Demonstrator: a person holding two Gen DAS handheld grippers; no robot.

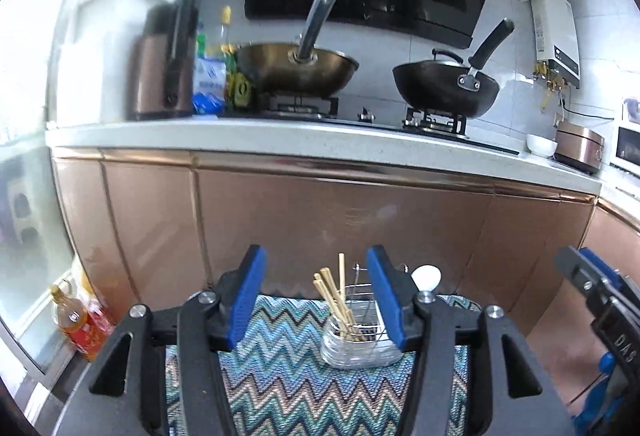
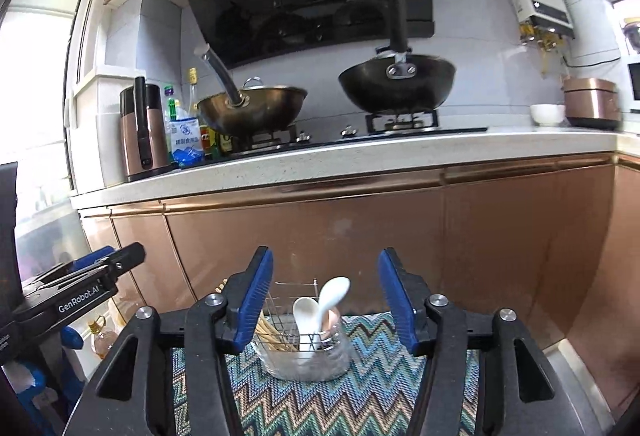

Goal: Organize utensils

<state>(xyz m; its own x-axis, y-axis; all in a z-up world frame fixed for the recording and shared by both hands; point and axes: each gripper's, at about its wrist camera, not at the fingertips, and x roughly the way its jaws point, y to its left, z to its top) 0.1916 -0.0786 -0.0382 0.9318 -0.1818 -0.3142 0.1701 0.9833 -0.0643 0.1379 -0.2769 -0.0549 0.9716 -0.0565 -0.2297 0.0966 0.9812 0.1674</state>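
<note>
A wire utensil holder [image 1: 360, 336] with a clear base stands on a zigzag-patterned cloth [image 1: 280, 376]. Several wooden chopsticks [image 1: 334, 296] stand in its left part, and a white spoon [image 1: 426, 276] pokes up at its right. In the right wrist view the holder [image 2: 304, 348] holds two white spoons [image 2: 320, 308] and chopsticks [image 2: 272, 336]. My left gripper [image 1: 316, 296] is open and empty, held back from the holder. My right gripper [image 2: 326, 300] is open and empty, also short of the holder. The right gripper also shows in the left wrist view [image 1: 600, 300].
A copper-fronted kitchen counter [image 1: 320, 140] stands behind the cloth, with two woks [image 1: 296, 68] [image 1: 444, 84] on a stove. A kettle [image 1: 164, 68], bottles, a white bowl [image 1: 542, 146] and a rice cooker [image 1: 580, 148] sit on it. An oil bottle [image 1: 76, 320] stands on the floor at left.
</note>
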